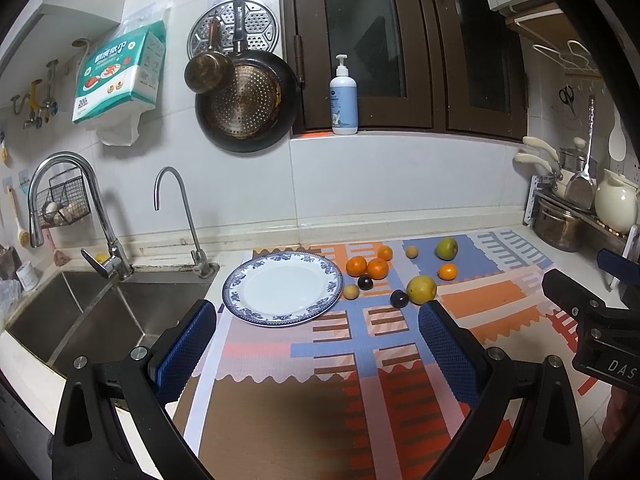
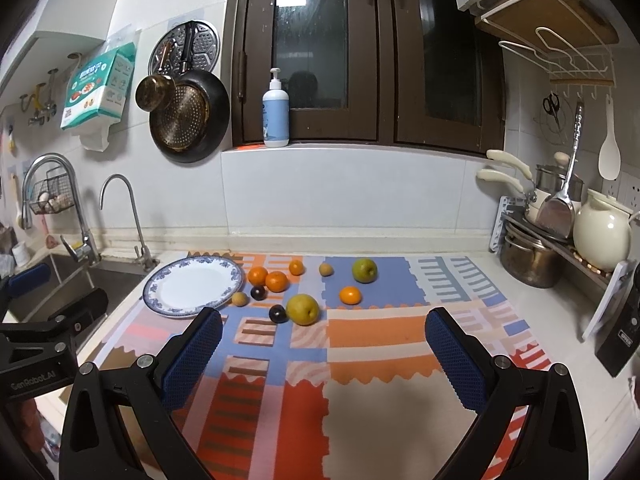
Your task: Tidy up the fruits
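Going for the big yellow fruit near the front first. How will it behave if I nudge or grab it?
The big yellow fruit looks round, so a nudge would probably roll it into the dark plum beside it. Its skin looks smooth, perhaps slippery. It is the largest fruit here, so likely the heaviest.

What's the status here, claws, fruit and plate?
Left claw open, right claw open, both empty, short of the fruit. Plate bare; fruit loose on the mat beside it. Path clear.
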`<state>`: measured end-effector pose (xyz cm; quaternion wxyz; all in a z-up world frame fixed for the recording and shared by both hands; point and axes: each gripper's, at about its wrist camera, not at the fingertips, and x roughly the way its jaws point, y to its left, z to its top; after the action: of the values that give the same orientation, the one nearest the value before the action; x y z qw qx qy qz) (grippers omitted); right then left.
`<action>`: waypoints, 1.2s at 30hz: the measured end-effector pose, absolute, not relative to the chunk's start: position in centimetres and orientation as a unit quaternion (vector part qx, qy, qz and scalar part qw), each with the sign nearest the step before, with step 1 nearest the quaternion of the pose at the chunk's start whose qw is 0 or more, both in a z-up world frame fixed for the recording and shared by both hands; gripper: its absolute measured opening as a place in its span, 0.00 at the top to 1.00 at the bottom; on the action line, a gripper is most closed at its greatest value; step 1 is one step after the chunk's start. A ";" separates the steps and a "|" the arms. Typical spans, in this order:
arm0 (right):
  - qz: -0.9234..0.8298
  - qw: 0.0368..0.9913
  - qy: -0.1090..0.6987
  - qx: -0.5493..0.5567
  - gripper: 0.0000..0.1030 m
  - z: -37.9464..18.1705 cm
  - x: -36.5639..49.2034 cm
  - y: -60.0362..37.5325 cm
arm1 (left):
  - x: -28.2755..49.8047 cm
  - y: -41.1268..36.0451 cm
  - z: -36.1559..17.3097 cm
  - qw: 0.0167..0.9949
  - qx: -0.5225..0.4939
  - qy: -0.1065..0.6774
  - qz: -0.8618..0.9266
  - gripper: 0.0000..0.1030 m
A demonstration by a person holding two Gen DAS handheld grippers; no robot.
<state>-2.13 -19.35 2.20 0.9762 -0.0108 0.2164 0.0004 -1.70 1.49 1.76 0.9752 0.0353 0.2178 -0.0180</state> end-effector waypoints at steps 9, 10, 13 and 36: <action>0.005 0.977 0.214 -0.010 0.01 2.4 -2.0 -19.6 | -1.7 1.5 2.0 0.976 0.034 0.215 -0.017 0.00; 0.005 0.977 0.214 -0.010 0.01 2.4 -2.0 -19.6 | -1.7 1.5 2.0 0.976 0.034 0.215 -0.017 0.00; 0.005 0.977 0.213 -0.010 0.01 2.4 -2.0 -19.6 | -1.7 1.4 2.1 0.976 0.035 0.214 -0.017 0.00; 0.006 0.977 0.214 -0.009 0.01 2.4 -1.7 -19.5 | -0.6 0.6 1.8 0.975 0.037 0.219 -0.023 0.00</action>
<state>-1.67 -19.53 2.37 0.9767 -0.0086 0.2144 0.0058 -0.65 0.60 1.78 0.9748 0.0366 0.2187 -0.0235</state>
